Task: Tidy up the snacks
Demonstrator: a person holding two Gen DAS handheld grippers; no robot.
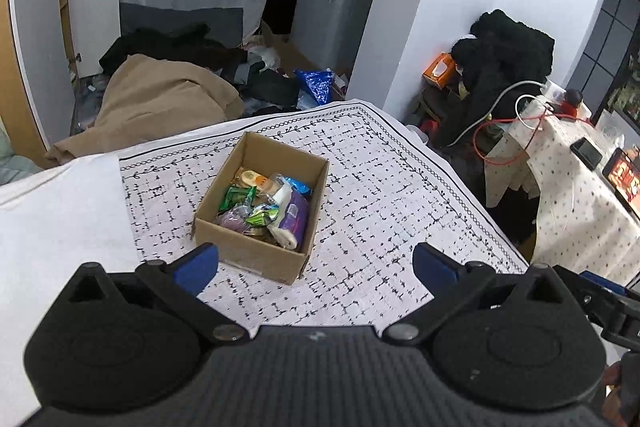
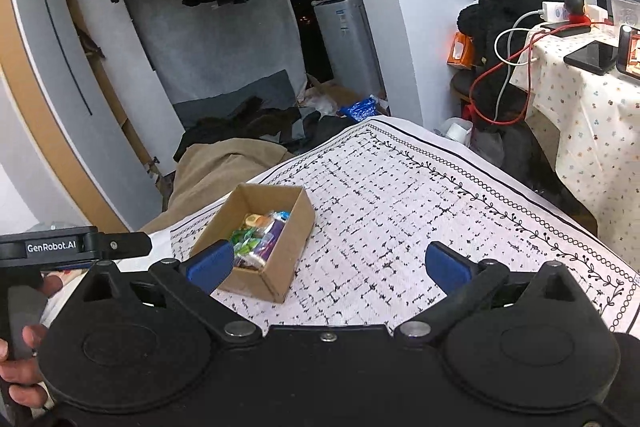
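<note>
1. So the snacks (image 1: 266,205) look basically sorted already; they're all piled inside the cardboard box (image 1: 256,255), wrappers in green, purple, blue and orange jumbled together; I can't spot a single loose packet on the patterned tablecloth (image 1: 392,211) in either view.
2. What's left, as far as I can judge: maybe nothing, or maybe tidying the pile inside the box, since it's a heap and not neat rows; no lid or flaps to close that I can see.
3. Left gripper (image 1: 316,265): fingers spread wide, nothing between them but bare cloth; it's holding nothing.
4. Right gripper (image 2: 328,261): same deal, jaws as wide as they go and empty; at the left edge of its view you can see the person's hand (image 2: 18,367) wrapped around the other gripper's handle.
5. Where the box sits: in the left wrist view it's ahead of the fingers and just inside the left fingertip, whose blue pad overlaps the near corner in the picture; whether it touches I can't tell.
6. In the right wrist view the box (image 2: 276,267) is off to the left, with the left blue pad in front of its near side; most of the gap between the fingers shows only tablecloth (image 2: 420,195).
7. Both grippers hang above the table, angled down at it.
</note>
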